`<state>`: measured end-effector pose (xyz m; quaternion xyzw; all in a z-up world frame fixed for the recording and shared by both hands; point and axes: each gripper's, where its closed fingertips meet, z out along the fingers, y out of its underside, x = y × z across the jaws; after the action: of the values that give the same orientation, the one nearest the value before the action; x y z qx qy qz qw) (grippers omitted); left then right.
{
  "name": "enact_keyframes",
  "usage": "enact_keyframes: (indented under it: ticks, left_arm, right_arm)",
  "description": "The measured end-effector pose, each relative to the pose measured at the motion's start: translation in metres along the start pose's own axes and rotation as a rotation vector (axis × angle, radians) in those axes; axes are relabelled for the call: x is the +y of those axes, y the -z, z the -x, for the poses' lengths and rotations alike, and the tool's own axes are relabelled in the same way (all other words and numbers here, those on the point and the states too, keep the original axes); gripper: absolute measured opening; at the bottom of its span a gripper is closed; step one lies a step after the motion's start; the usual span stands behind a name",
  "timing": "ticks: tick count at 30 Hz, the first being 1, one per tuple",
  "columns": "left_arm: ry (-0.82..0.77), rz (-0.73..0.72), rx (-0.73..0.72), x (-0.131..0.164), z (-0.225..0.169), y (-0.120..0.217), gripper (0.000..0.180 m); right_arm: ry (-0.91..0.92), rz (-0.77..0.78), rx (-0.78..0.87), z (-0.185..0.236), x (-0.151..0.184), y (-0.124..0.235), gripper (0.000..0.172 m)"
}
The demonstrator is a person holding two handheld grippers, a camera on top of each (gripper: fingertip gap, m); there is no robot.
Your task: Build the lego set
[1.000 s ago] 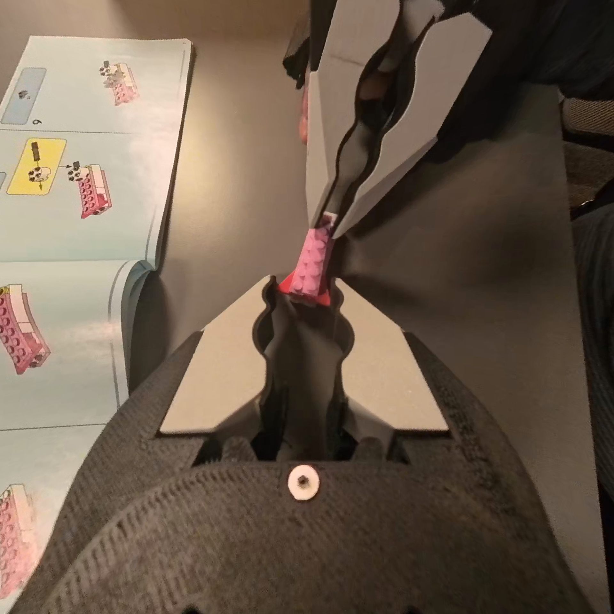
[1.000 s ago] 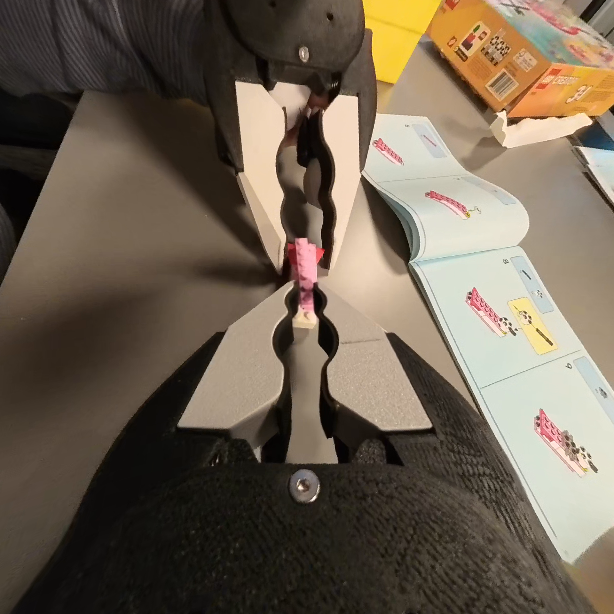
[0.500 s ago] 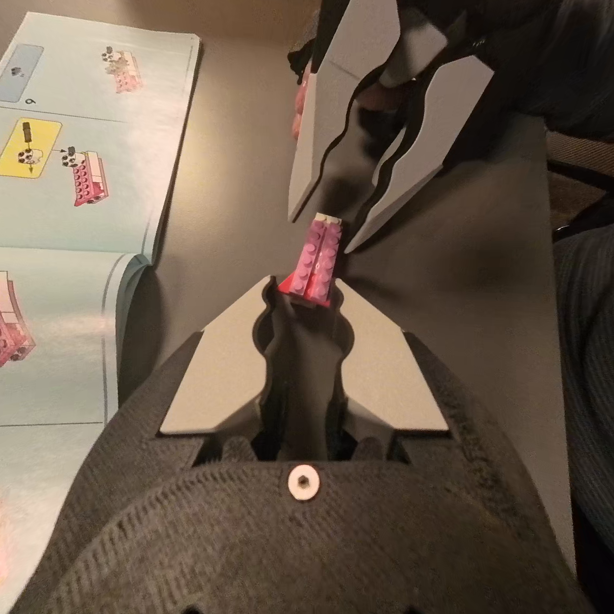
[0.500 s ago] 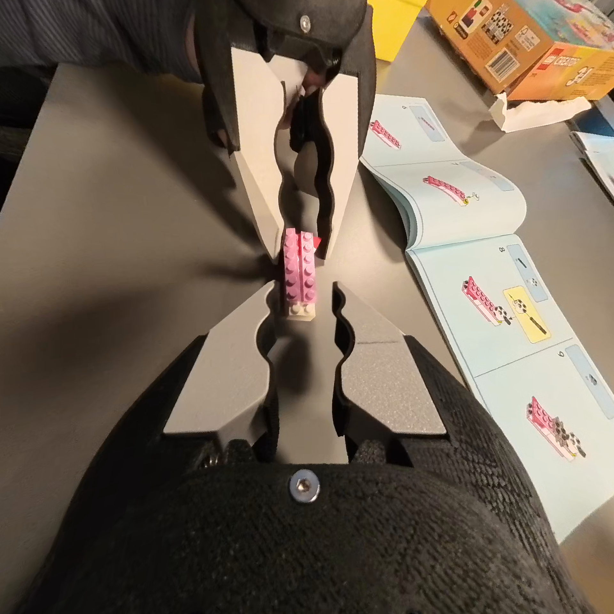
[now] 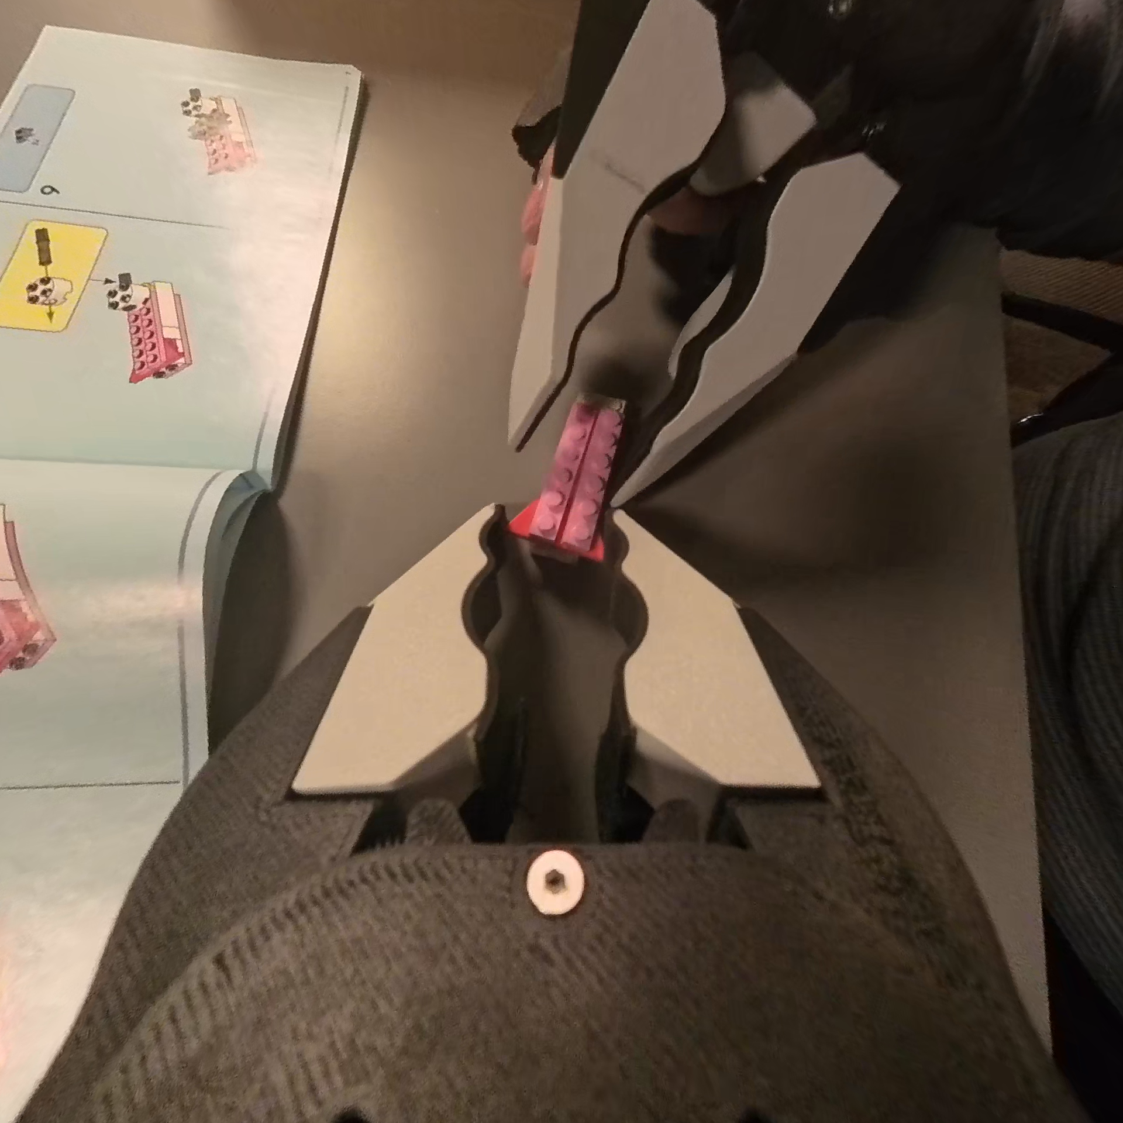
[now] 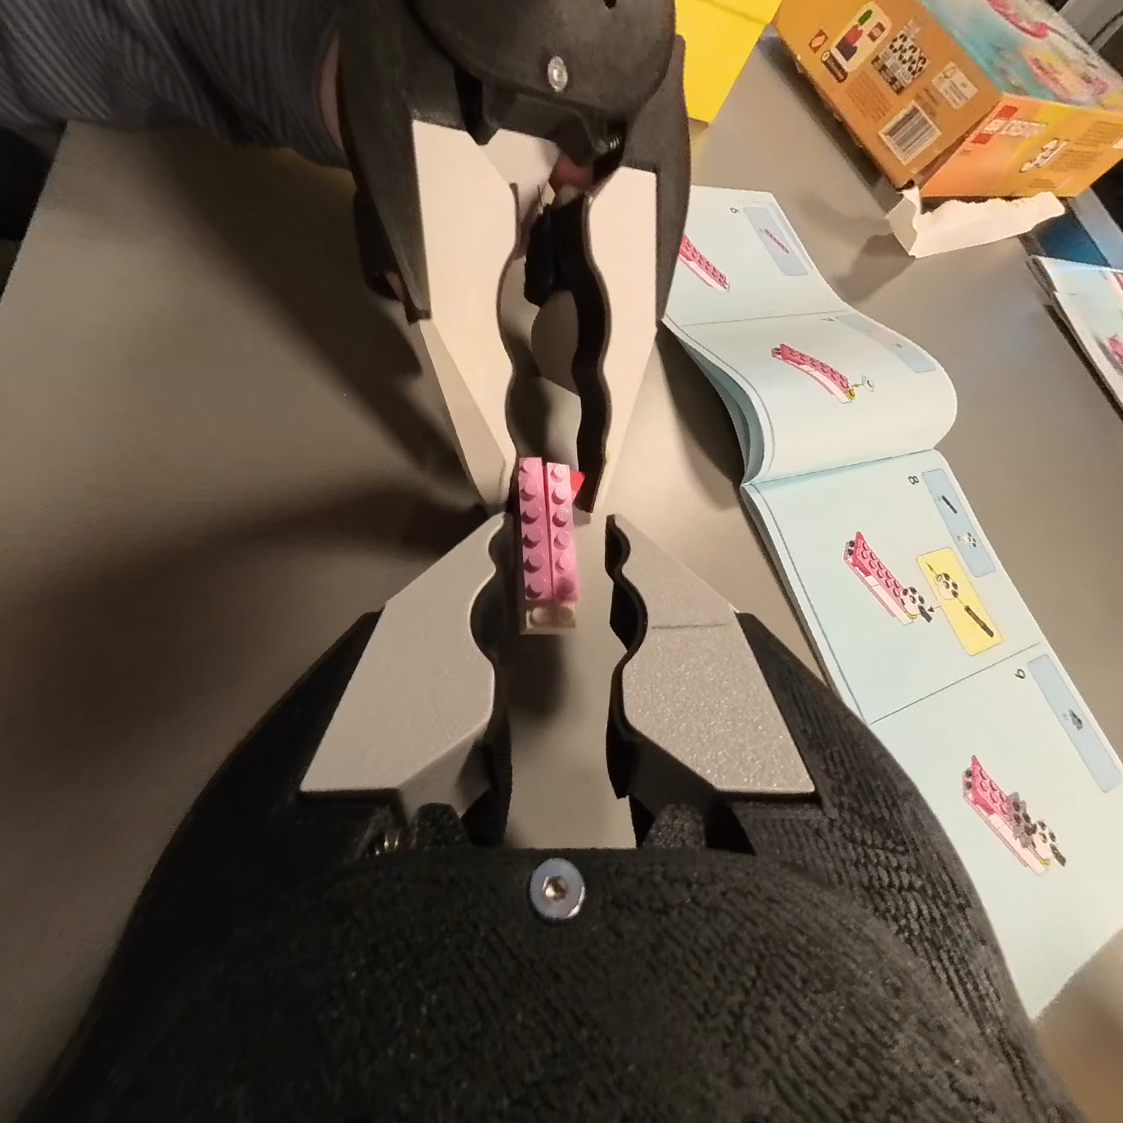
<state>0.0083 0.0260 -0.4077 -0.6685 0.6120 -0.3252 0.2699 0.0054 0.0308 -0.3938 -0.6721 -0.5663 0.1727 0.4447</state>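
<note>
Right wrist view: orange box [image 6: 948,91] beyond booklet [image 6: 851,486], contents hidden.

1. Open pale-blue instruction booklet [image 6: 899,547] lying along the surface's [image 6: 212,425] right side.
2. Orange printed box [image 6: 948,91] at the far right corner.
3. Torn white cardboard [image 6: 972,216] just beside the box.

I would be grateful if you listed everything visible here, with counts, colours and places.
brick assembly: one, pink studded top, white end, red base; clamped at its red end by the left gripper, its white end between the right gripper's parted fingers.
instruction booklet: one, light blue, open on the table.
boxes: two, orange and yellow, far corner.
torn white card: one, beside the boxes.
table: one, grey.
sleeve: one, dark striped.
left gripper: grey fingers, shut on the assembly.
right gripper: grey fingers, open.
</note>
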Motion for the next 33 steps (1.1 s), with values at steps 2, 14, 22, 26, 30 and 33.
enact_keyframes:
  ticks: [2, 14, 22, 26, 30, 33]
  left_arm:
    - [0.014, -0.004, -0.001, -0.001, 0.001, 0.0, 0.031]
    - [0.087, -0.135, 0.037, -0.016, 0.003, 0.012, 0.03]
    - [0.091, -0.107, 0.043, -0.013, 0.003, 0.009, 0.03]
    - [0.079, -0.08, 0.032, -0.01, 0.003, 0.006, 0.03]
    - [0.01, -0.131, -0.043, -0.017, 0.005, 0.009, 0.036]
    - [-0.17, -0.186, -0.142, -0.025, 0.002, 0.015, 0.059]
  right_arm:
    - [0.02, -0.001, 0.001, 0.0, 0.0, 0.001, 0.03]
    - [-0.183, -0.017, -0.087, -0.009, 0.012, 0.016, 0.044]
    - [-0.213, 0.069, -0.196, 0.006, 0.02, 0.008, 0.029]
    - [-0.214, 0.07, -0.209, 0.007, 0.019, 0.007, 0.016]
    - [-0.238, 0.072, -0.225, 0.006, 0.019, 0.01, 0.015]
    - [-0.251, 0.091, -0.215, 0.001, 0.019, 0.015, 0.015]
